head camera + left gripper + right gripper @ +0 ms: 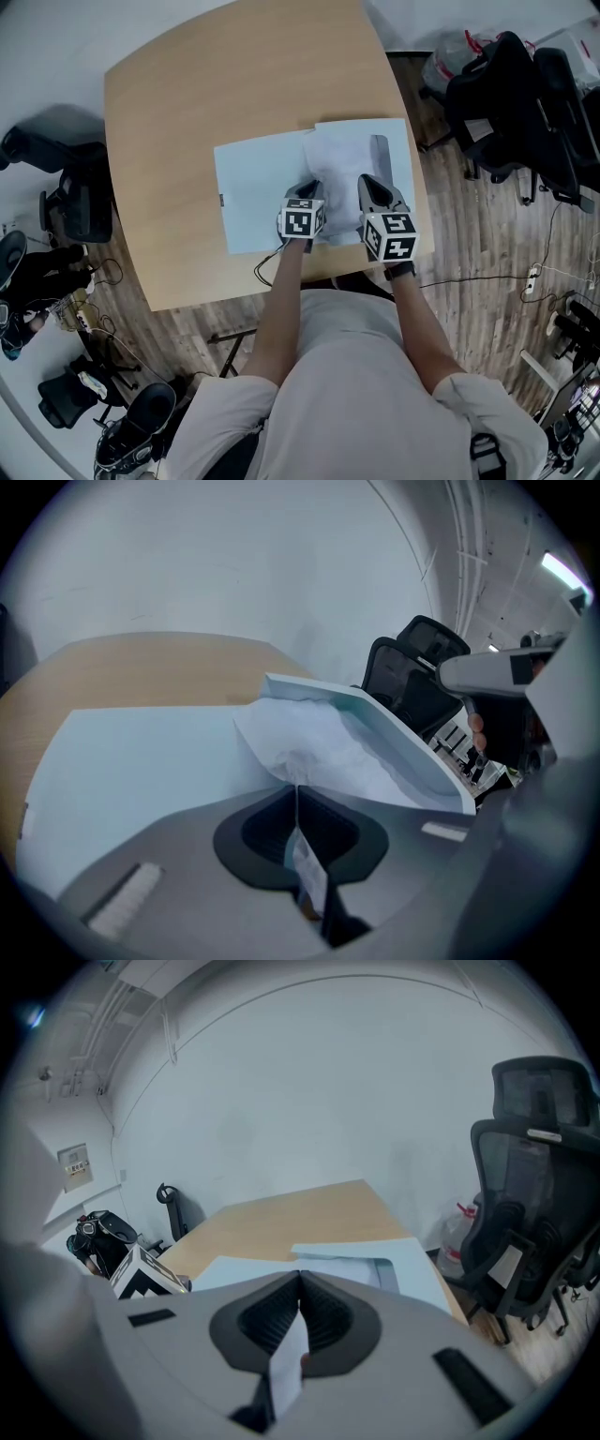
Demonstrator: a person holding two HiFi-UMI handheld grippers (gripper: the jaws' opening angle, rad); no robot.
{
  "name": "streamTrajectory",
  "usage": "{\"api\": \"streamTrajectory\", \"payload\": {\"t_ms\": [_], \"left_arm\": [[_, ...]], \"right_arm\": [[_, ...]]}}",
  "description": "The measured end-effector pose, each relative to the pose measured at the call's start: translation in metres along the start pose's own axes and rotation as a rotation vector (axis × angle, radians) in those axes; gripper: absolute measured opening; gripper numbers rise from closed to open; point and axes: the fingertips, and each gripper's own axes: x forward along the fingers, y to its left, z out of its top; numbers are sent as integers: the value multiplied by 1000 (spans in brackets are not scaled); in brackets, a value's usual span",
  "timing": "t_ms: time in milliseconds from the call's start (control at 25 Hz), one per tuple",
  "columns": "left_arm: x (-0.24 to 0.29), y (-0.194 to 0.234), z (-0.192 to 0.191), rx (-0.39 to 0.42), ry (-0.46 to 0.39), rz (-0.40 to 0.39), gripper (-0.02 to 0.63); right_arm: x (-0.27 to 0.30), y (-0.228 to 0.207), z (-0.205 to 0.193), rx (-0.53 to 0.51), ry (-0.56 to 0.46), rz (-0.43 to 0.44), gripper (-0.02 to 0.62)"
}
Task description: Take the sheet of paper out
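Note:
A pale blue folder [253, 187] lies flat on the wooden table [187, 94]. A white sheet of paper [339, 164] shows inside its right half. My left gripper [310, 186] is shut on the near edge of that sheet [319, 742], and a strip of the paper runs back between its closed jaws [297, 785]. My right gripper [371, 180] is shut on the near edge of the folder's top cover [412, 752], which it holds lifted and tilted up over the sheet. In the right gripper view a pale strip sits pinched in the jaws [300, 1274], with the folder [417, 1265] beyond.
Black office chairs [516, 103] and a plastic bag [455, 56] stand right of the table. Another black chair [80, 197] and floor cables [94, 281] are at the left. The table's near edge [234, 295] is just in front of the person's body.

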Motion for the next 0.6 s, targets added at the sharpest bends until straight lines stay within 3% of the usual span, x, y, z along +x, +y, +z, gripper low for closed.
{"api": "streamTrajectory", "payload": {"t_ms": [600], "left_arm": [[-46,30,10,-17,-52,27,12]], "right_arm": [[0,27,6,6,-30,50,12]]}}
